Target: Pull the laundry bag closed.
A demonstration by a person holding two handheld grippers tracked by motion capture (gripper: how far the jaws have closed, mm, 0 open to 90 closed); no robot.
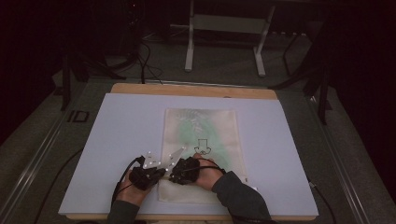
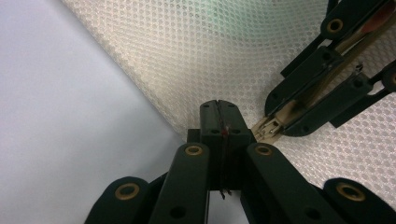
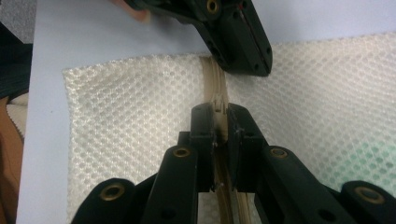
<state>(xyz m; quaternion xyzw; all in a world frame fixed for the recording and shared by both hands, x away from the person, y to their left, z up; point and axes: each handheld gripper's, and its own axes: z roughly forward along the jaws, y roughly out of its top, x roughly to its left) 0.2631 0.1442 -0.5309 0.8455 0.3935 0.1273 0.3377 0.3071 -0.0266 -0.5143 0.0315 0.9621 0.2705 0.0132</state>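
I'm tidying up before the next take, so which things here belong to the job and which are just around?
In the job:
white mesh zip bag
its beige zipper
left gripper, shut by the zipper end
right gripper, shut on the zipper

Just around:
white board
wooden tabletop
metal stand legs

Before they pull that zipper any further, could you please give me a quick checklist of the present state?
1. Right gripper shut on the zipper: ok.
2. Left gripper shut at the mesh bag edge: ok; what it pinches, cannot tell.
3. Bag lying flat on the white board: ok.
4. Grippers apart, not touching: ok.
5. Zipper open or closed: cannot tell.
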